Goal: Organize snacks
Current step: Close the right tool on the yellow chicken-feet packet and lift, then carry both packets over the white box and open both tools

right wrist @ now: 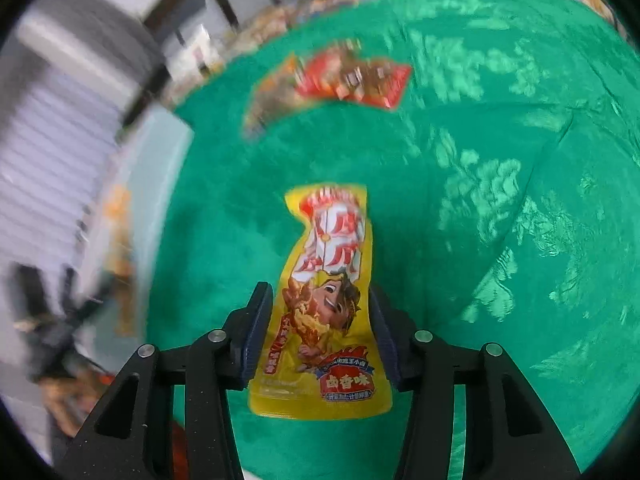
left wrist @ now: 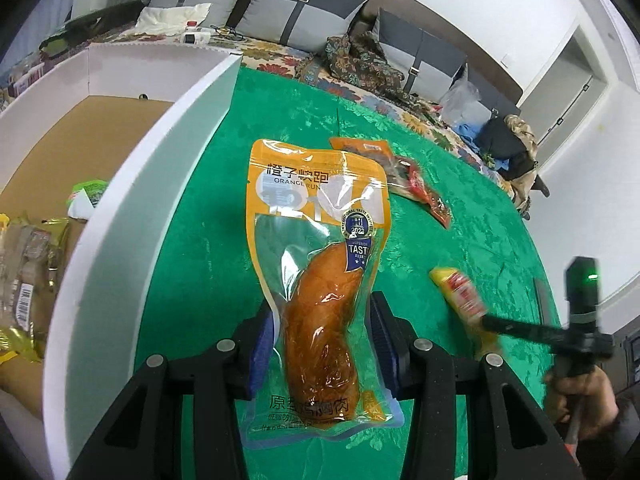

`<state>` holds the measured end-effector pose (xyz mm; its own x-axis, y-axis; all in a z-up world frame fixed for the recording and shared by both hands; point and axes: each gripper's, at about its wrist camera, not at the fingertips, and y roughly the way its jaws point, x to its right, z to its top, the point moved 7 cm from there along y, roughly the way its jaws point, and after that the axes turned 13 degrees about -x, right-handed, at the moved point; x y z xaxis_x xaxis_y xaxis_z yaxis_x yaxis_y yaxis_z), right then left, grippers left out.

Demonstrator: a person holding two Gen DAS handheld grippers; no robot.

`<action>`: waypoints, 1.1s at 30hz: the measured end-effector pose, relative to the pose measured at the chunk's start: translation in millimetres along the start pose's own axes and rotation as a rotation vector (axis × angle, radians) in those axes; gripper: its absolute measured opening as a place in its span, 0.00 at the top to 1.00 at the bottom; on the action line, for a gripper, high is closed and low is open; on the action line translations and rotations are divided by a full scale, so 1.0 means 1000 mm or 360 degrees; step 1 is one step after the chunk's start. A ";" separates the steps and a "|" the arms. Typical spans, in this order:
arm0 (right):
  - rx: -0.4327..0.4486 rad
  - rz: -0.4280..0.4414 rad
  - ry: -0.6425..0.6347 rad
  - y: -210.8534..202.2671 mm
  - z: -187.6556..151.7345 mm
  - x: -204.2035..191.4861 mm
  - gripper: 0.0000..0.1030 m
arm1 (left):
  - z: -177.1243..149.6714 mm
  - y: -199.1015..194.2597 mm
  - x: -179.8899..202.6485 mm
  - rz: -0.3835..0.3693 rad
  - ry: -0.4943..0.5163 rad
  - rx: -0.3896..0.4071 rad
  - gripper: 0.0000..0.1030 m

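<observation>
My left gripper (left wrist: 322, 320) is shut on an orange chicken-breast pouch (left wrist: 316, 264) and holds it above the green tablecloth (left wrist: 460, 220), just right of the white box wall (left wrist: 160, 184). My right gripper (right wrist: 320, 312) is shut on a yellow snack packet (right wrist: 324, 304); this packet (left wrist: 460, 288) and the right gripper show blurred at the right of the left wrist view. A red snack packet (left wrist: 424, 192) and an orange one (left wrist: 360, 148) lie on the cloth beyond; they show blurred in the right wrist view (right wrist: 352, 80).
The white box (left wrist: 132, 60) has a cardboard floor and holds several packets (left wrist: 32, 264) at its near left. A sofa with cushions (left wrist: 304, 12), clothes and bags (left wrist: 500, 140) lies behind the table. The right wrist view is motion-blurred.
</observation>
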<state>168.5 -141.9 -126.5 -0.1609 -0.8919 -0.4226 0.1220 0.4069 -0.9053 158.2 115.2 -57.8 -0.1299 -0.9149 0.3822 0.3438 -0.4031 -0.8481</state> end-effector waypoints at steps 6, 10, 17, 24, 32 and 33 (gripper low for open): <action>-0.0082 -0.0284 -0.0059 0.021 0.009 0.009 0.36 | -0.005 -0.003 0.004 -0.0011 -0.0002 0.0006 0.57; -0.0126 -0.0426 -0.0126 0.041 0.019 0.000 0.38 | -0.009 -0.002 0.011 -0.0024 0.0016 -0.0010 0.57; -0.0065 -0.0284 -0.0052 0.036 0.020 0.005 0.69 | -0.010 -0.034 0.017 -0.0133 -0.0021 0.0036 0.57; 0.0068 0.0228 0.0115 -0.012 0.025 -0.011 0.68 | 0.010 -0.097 0.005 -0.0223 -0.0069 0.0184 0.57; 0.0151 0.0605 -0.0256 -0.052 0.058 -0.190 0.68 | 0.025 -0.176 -0.095 0.0064 -0.0243 0.0372 0.56; 0.0143 0.0639 -0.0311 -0.049 0.060 -0.217 0.68 | 0.023 -0.180 -0.111 0.0104 -0.0276 0.0379 0.56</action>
<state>256.8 20.3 12.2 0.1031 -0.6911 -0.7154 0.2227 0.7170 -0.6605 132.2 290.3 61.1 0.0535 -0.9131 0.4042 0.5575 -0.3085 -0.7708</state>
